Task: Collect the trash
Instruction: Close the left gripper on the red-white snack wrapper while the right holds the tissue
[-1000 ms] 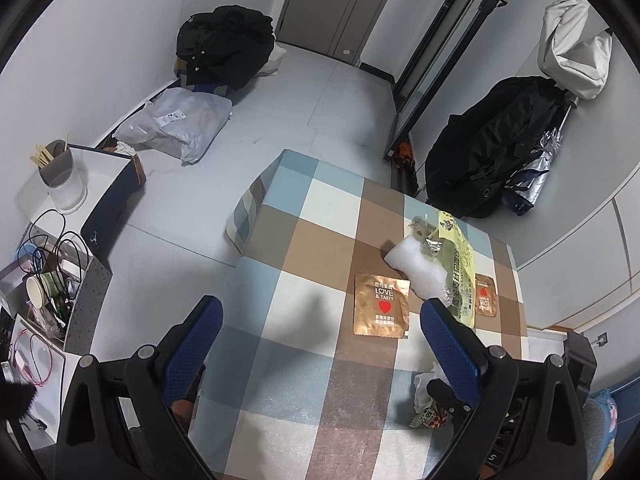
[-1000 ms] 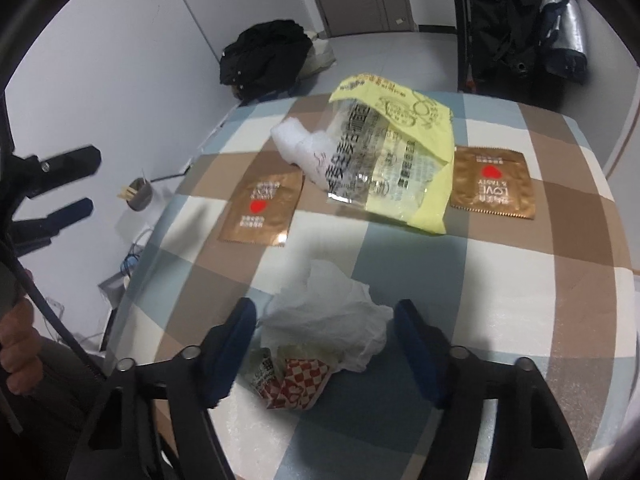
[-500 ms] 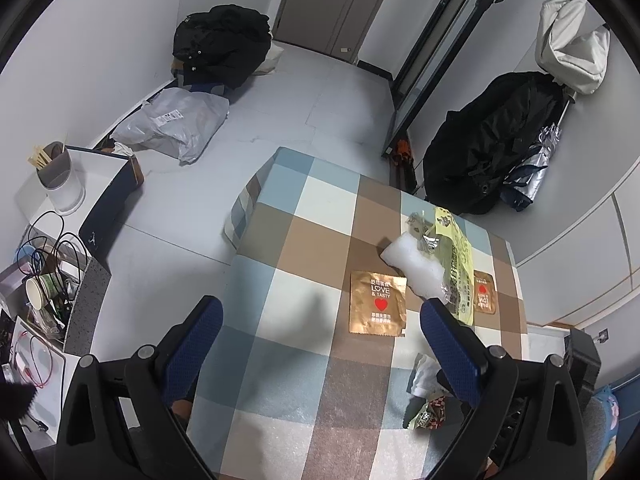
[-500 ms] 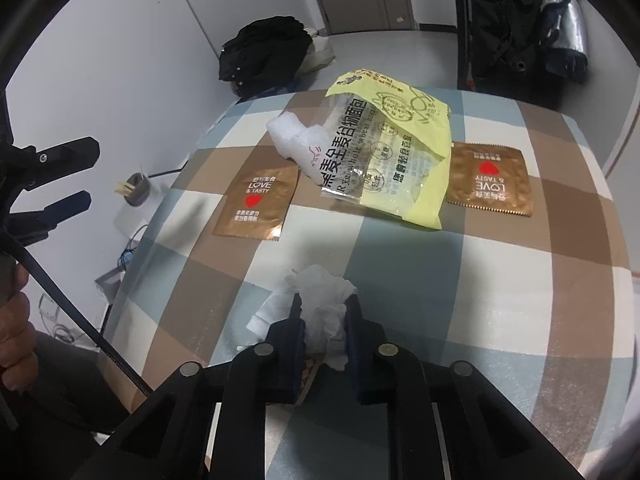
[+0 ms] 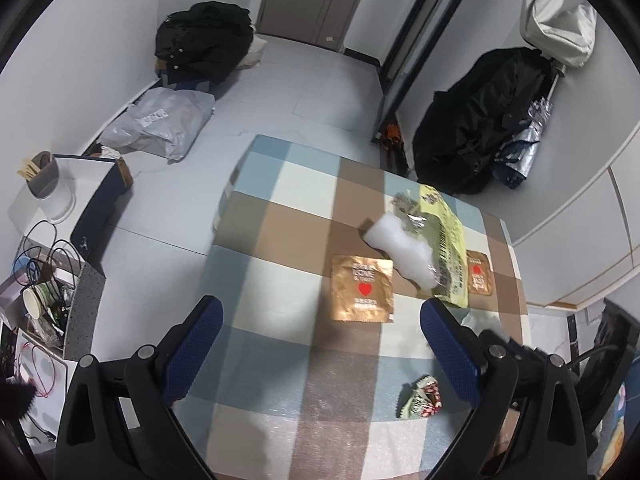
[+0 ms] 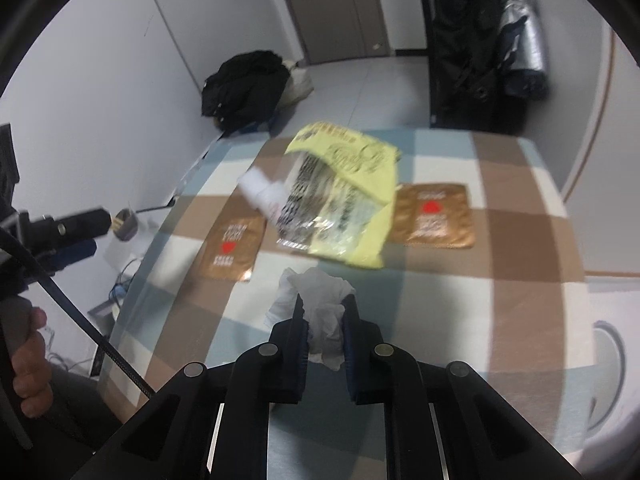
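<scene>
My right gripper [image 6: 323,307] is shut on a crumpled white tissue [image 6: 320,294] and holds it above the checked tablecloth [image 6: 440,304]. A red-checked wrapper [image 5: 422,396] lies on the cloth near the front. Further back lie a yellow plastic bag [image 6: 352,188], a white foam piece [image 6: 258,188] and two gold sachets [image 6: 234,248] [image 6: 434,216]. They also show in the left wrist view: the bag [image 5: 444,248], the foam [image 5: 400,250], a sachet [image 5: 362,288]. My left gripper [image 5: 320,332] is open and empty, high above the table's near left part.
Black coats [image 5: 204,40] and a grey parcel [image 5: 160,124] lie on the floor at the back left. A dark jacket hangs on a rack [image 5: 480,116] at the back right. A side shelf with cups and cables [image 5: 40,280] stands to the left.
My right gripper closed on the white tissue and lifted it off the red-checked wrapper, which stays on the cloth. The left gripper stayed open and shifted slightly.
</scene>
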